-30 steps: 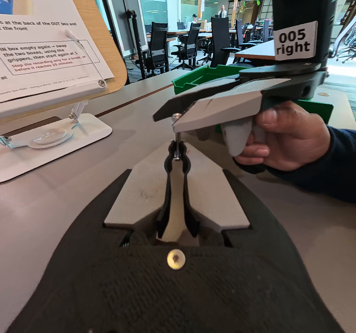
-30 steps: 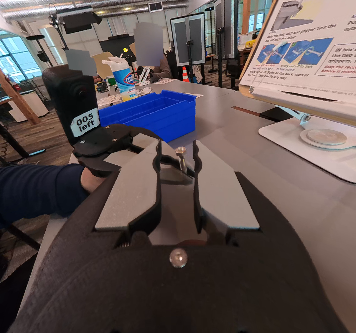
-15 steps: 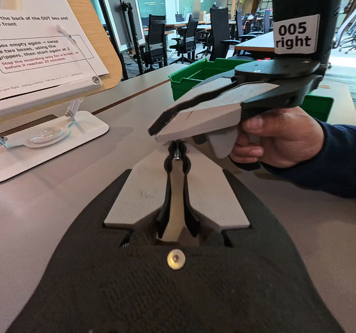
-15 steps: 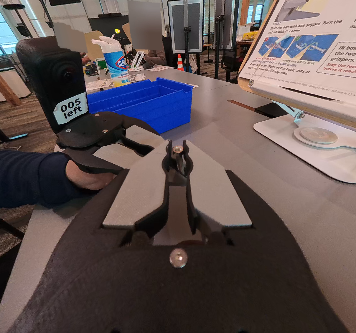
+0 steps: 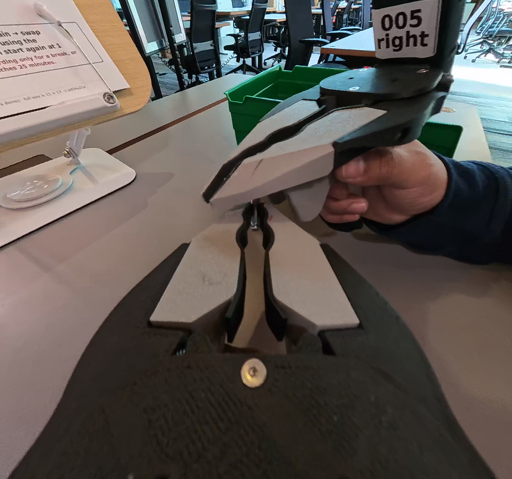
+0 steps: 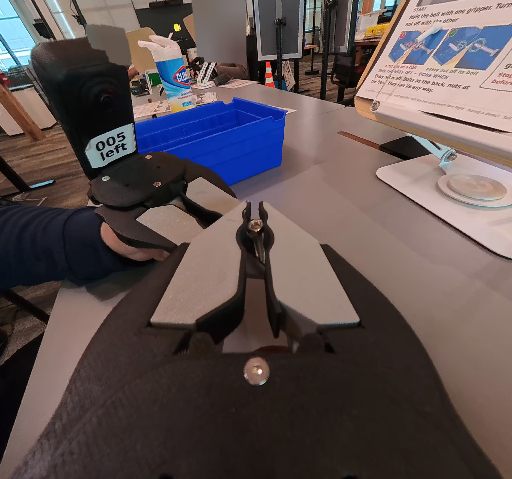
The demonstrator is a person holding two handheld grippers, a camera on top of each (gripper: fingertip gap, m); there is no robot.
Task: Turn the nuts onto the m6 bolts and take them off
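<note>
Above the grey table (image 5: 83, 271), you held both tools over its bare middle. Your right hand (image 5: 385, 186) came in from 3 o'clock in the left wrist view, wrapped round the trigger, with the right gripper (image 6: 255, 208) tilted nose-down toward 8 o'clock. Your left hand (image 6: 130, 247), in a dark blue sleeve (image 6: 41, 244), entered the right wrist view from 9 o'clock, with the left gripper (image 5: 254, 217) reaching in under the right one.

The left gripper's fingers were nearly together, pinching the bolt (image 5: 253, 220) at their tips; its shank stood roughly upright, its upper end hidden beneath the right tool. The right gripper's fingers were closed on the nut (image 6: 255, 226), a small bright metal ring seated in the notch near the tips, with the threaded shank running down below it.

Finger faces were flat matte grey plates edged with wavy black pads; the bodies were coarse black plastic. A green bin (image 5: 266, 100) stood at 12 o'clock in the left view, a blue bin (image 6: 221, 139) at 11 o'clock in the right view.
</note>
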